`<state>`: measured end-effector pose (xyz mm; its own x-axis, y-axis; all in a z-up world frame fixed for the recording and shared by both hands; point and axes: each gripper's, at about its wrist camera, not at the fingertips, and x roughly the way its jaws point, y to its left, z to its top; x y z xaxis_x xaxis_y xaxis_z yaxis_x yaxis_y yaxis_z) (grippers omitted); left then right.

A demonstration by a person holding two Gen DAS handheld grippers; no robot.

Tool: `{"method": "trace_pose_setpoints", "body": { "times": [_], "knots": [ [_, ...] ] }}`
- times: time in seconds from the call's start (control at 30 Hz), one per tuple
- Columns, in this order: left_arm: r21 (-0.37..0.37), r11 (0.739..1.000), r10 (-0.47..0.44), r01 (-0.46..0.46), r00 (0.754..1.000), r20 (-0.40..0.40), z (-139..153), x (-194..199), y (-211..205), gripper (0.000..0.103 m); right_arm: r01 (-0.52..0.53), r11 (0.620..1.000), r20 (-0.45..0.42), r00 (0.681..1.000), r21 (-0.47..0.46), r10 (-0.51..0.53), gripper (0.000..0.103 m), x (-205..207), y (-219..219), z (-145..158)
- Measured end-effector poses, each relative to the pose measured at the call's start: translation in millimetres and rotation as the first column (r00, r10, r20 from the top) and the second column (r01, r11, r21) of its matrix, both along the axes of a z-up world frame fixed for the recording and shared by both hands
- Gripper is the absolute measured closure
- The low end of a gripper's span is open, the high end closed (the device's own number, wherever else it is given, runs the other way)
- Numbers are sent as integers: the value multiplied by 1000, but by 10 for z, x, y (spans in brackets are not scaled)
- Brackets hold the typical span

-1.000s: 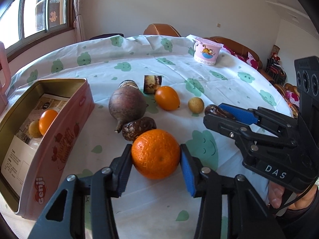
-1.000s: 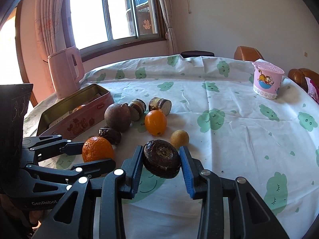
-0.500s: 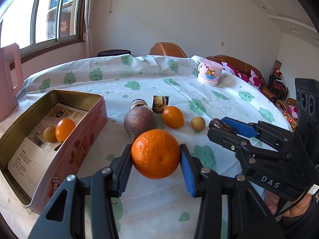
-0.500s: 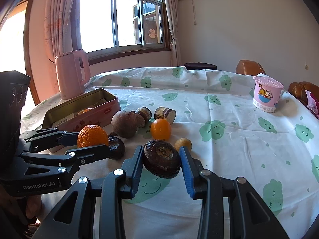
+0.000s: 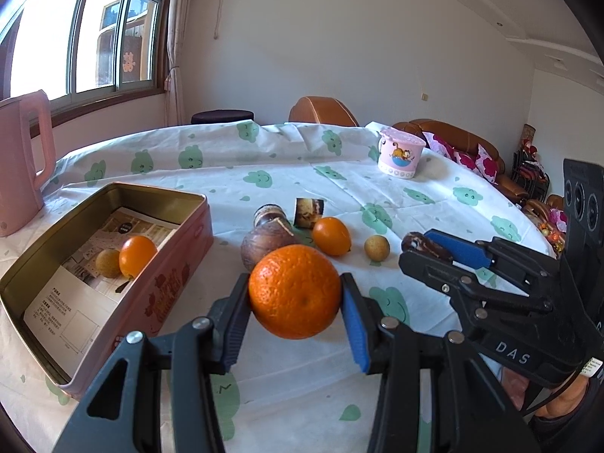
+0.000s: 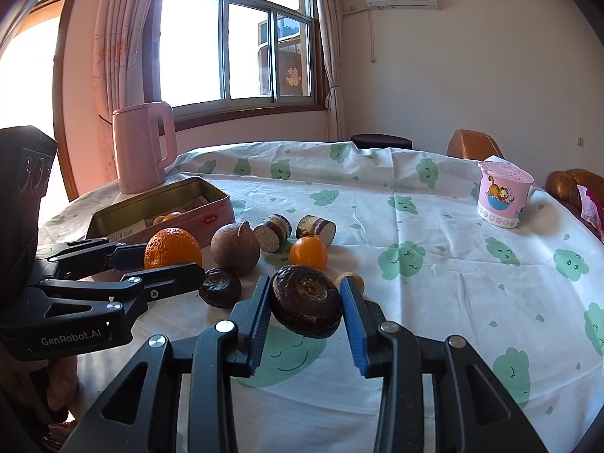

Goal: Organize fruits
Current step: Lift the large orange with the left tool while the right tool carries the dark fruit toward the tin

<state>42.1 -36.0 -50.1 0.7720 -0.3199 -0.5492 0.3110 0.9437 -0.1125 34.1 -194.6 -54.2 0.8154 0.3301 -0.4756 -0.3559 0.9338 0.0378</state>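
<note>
Left tool (image 5: 295, 302) grips the orange (image 5: 294, 290), firm and round, across its middle, right of the tin (image 5: 171, 260); right tool (image 6: 305, 311) clamps a dark fruit (image 6: 306, 305).

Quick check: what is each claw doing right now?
Left claw: closed on the big orange.
Right claw: closed on a dark brown fruit.

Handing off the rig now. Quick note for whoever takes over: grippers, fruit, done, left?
Left gripper: shut on the big orange, held off the table near the tin box.
Right gripper: shut on the dark brown fruit, also lifted.
Done: a small orange and a small tan fruit lie in the tin.
Left on the tablecloth: large brown fruit, second dark fruit, small orange fruit, round tan fruit, two cut pieces.
</note>
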Motion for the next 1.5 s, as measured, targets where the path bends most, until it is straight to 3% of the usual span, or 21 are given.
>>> {"method": "trace_pose_setpoints", "body": {
  "times": [1.5],
  "knots": [
    [-19,999,44,-41,989,144,114,-207,77,55,0,1000,159,987,12,-2,64,-255,-25,67]
  ]
}}
